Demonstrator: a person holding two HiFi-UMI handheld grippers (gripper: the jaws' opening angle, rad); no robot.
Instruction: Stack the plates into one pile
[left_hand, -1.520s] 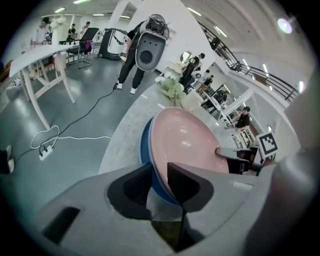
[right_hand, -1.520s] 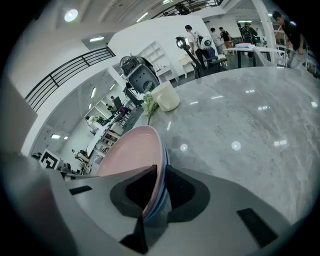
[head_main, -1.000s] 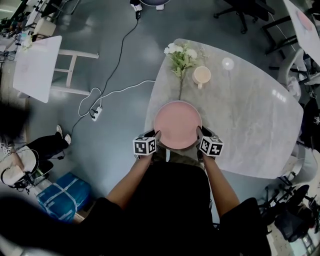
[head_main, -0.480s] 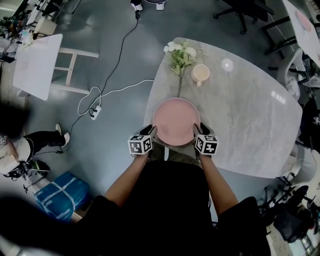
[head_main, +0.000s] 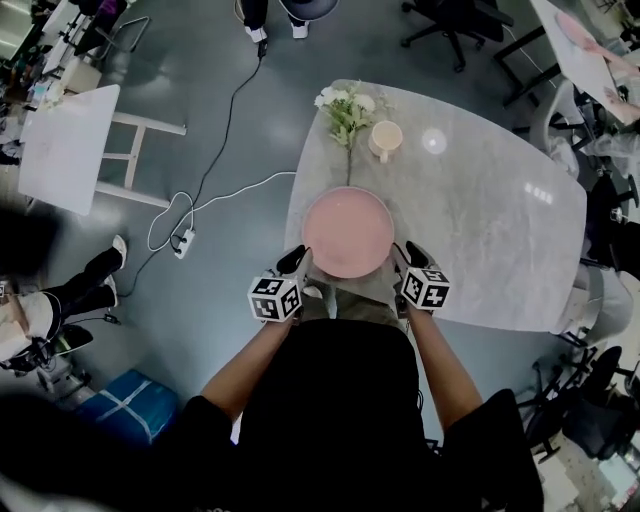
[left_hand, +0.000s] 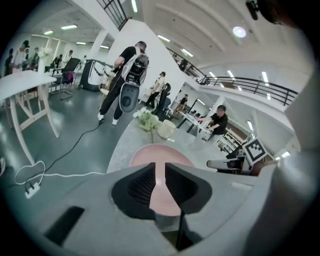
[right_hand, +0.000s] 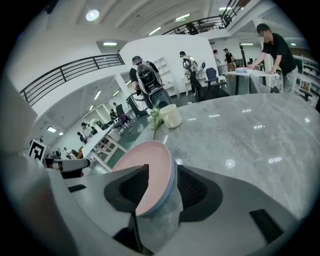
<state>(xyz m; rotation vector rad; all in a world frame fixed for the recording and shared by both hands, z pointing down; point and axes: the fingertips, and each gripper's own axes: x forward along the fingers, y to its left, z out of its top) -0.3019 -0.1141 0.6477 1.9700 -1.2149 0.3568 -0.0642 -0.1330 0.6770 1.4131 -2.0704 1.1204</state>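
A pink plate (head_main: 348, 232) tops a low pile near the front edge of the grey marble table (head_main: 490, 240). In the right gripper view a pale blue rim shows under the pink plate (right_hand: 145, 162). My left gripper (head_main: 299, 264) is by the pile's left rim; its jaws have just been closing to a narrow gap with nothing in it, and the plate (left_hand: 156, 151) lies beyond them. My right gripper (head_main: 402, 257) is by the right rim. Its jaws have just been opening and stand wide; the pile's rim shows in the gap, untouched by the pads.
A flower sprig (head_main: 343, 108) and a cream mug (head_main: 385, 140) stand at the table's far end. A white cable and power strip (head_main: 182, 241) lie on the floor to the left, beside a white side table (head_main: 65, 145). Office chairs and people stand around.
Both grippers held the pile's sides a second ago. They have come off the rim and risen, the left jaws narrowing and the right jaws spreading. The pile rests on the table.
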